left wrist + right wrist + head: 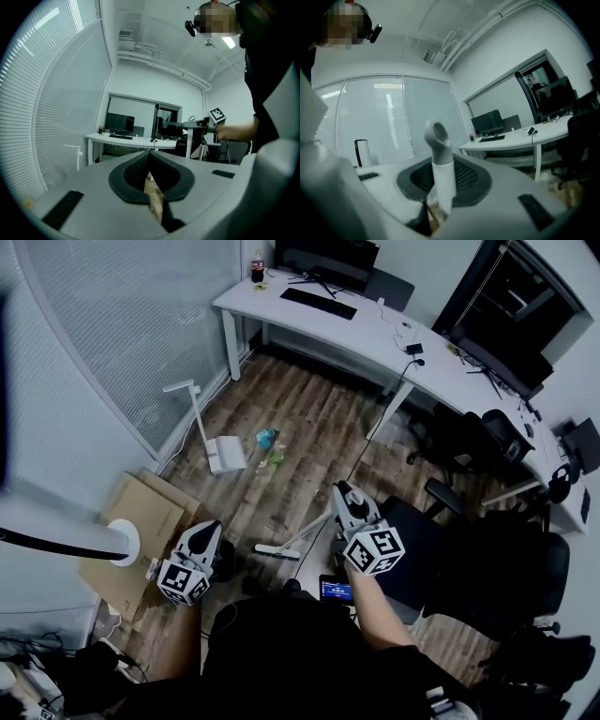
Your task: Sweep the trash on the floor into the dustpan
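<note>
The trash, a small teal and green heap (270, 444), lies on the wood floor mid-room. Just left of it stands a white dustpan (226, 455) with a long upright handle (191, 399), which also shows in the left gripper view as the dustpan handle (76, 151). My right gripper (345, 504) is shut on the white broom handle (441, 174), grey cap on top. The broom slants down to its head (278, 550) on the floor near my feet. My left gripper (204, 538) is shut with nothing in it; its jaws (151, 158) meet, with only floor behind.
A long white desk (375, 329) with monitor and keyboard runs along the back. Black office chairs (487, 442) crowd the right side. Flat cardboard (141, 521) and a white cylinder (120, 542) sit at the left by the blinds. A cable (375, 423) drops from the desk.
</note>
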The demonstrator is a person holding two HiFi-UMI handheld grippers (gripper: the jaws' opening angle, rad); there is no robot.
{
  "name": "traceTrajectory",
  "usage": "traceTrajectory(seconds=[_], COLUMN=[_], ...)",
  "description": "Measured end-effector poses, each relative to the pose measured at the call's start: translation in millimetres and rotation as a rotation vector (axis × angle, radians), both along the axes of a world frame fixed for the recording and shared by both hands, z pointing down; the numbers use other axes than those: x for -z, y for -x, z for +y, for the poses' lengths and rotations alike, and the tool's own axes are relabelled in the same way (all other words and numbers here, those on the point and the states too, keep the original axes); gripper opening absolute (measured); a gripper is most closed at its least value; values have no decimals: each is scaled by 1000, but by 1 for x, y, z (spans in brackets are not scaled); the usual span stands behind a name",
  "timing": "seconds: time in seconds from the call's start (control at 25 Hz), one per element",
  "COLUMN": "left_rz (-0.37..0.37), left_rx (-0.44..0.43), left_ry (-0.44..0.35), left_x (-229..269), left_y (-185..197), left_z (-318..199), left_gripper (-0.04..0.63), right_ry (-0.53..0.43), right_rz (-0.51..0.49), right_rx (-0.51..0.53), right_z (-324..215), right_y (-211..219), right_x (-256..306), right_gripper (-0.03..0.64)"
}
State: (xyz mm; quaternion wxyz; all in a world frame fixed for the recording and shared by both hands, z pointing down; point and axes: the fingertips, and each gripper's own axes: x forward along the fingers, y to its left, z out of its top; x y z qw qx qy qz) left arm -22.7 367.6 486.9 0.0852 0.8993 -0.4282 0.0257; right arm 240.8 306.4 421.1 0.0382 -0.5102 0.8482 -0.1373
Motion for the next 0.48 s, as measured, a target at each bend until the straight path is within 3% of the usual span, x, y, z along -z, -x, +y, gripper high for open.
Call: traceTrajectory(seconds=[0.16, 0.48], left_rz=[-9, -29], left_rx=[18, 87], left_ry=[-9, -19], left_x=[7, 12], left_y=[-8, -16], left_z=[-3, -14], left_gripper=[-5, -5], right_ry=[13, -61], right_rz=[-23, -52], right_rx=[15, 25], right_z=[-6, -28], right_y=[-3, -31], right_x=[-9, 0], right_gripper=[67, 69])
